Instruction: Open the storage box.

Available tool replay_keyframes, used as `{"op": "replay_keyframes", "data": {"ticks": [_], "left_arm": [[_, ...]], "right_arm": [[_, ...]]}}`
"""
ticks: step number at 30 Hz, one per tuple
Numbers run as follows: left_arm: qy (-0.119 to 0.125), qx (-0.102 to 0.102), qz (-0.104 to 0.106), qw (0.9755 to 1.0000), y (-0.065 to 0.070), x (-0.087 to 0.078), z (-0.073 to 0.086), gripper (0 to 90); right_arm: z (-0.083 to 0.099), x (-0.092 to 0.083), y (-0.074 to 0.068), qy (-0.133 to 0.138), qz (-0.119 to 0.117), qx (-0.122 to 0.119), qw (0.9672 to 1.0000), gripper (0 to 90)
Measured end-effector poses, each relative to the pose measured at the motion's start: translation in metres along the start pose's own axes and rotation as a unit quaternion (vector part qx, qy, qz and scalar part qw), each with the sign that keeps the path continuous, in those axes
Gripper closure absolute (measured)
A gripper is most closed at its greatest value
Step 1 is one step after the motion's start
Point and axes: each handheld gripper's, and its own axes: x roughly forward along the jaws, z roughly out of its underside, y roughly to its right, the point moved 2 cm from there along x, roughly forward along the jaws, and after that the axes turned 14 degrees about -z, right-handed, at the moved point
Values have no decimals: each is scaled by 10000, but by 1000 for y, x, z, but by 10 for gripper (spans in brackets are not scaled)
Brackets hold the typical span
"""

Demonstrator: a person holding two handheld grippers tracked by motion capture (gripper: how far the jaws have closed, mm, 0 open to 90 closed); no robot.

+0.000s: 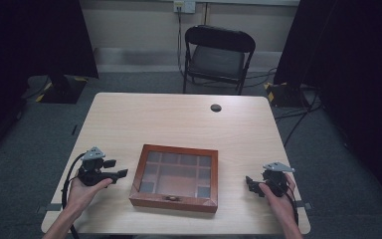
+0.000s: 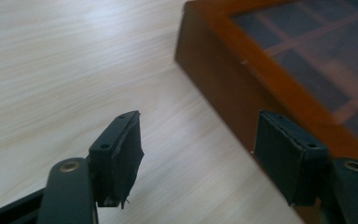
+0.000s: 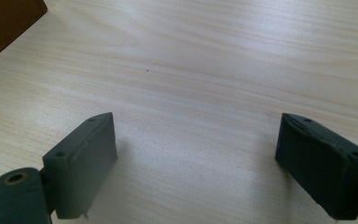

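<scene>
A light wooden table (image 1: pixel 189 119), seen from above. On the near middle of it, a flat brown wooden box (image 1: pixel 175 177) with a glass lid. Lid down. Under the glass, little wooden walls cutting the inside into small rooms. A small metal clasp (image 1: pixel 169 198) on the near side of the box.

To the left of the box, the left gripper (image 1: pixel 121 168), held in the left hand (image 1: pixel 85 189), pointing toward the box. Just beside the box but not touching it. Jaws wide apart, nothing between them. In the left gripper view, the left gripper (image 2: pixel 198 156) close to the box's dark brown side wall (image 2: pixel 223 88), with the right jaw in front of that wall. Touching there or not, hard to tell. Glass lid (image 2: pixel 317 51) and its wooden strips at the top right, a bit blurry.

To the right of the box, the right gripper (image 1: pixel 249 182), held in the right hand (image 1: pixel 279 195), near the box with bare table in between. In the right gripper view, the right gripper (image 3: pixel 196 163) with jaws spread wide, empty, over plain tabletop (image 3: pixel 205 70). A corner of the brown box (image 3: pixel 4 23) at the top left.

A round dark hole (image 1: pixel 216 107) near the far edge of the table. Behind the table, a black folding chair (image 1: pixel 218 57) on grey carpet (image 1: pixel 139 82). Black cables (image 1: pixel 298 112) on the floor at the right. Dark curtains (image 1: pixel 358 74) on both sides.
</scene>
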Motion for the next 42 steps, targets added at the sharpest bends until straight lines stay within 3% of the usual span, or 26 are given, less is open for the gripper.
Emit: {"op": "replay_keyframes", "data": {"ticks": [7, 15, 19, 21, 22, 28, 36, 40, 41, 42], "left_arm": [[230, 75, 485, 9985, 17, -10, -11, 377], [334, 249, 621, 9972, 29, -14, -23, 372], [353, 464, 836, 9948, 43, -14, -31, 402], [370, 545, 809, 9945, 45, -14, -32, 411], [353, 569, 906, 9936, 50, -13, -36, 413], [418, 671, 1010, 9917, 61, -14, -46, 439], [284, 945, 1406, 9851, 94, -5, -49, 459], [223, 1084, 1643, 9802, 111, -4, -49, 446], [223, 1084, 1643, 9802, 111, -4, -49, 446], [207, 1218, 1716, 9774, 120, -5, -49, 450]], "right_arm": [[0, 0, 0, 0, 0, 1, 10000, 113], [0, 0, 0, 0, 0, 0, 10000, 113], [0, 0, 0, 0, 0, 3, 10000, 113], [0, 0, 0, -1, 0, 1, 10000, 113], [0, 0, 0, 0, 0, 0, 10000, 113], [0, 0, 0, 0, -1, 0, 10000, 113], [0, 0, 0, 0, -1, 1, 10000, 113], [0, 0, 0, 1, 0, 4, 10000, 113], [0, 0, 0, 1, 0, 4, 10000, 113], [0, 0, 0, 0, 0, 4, 10000, 113]]}}
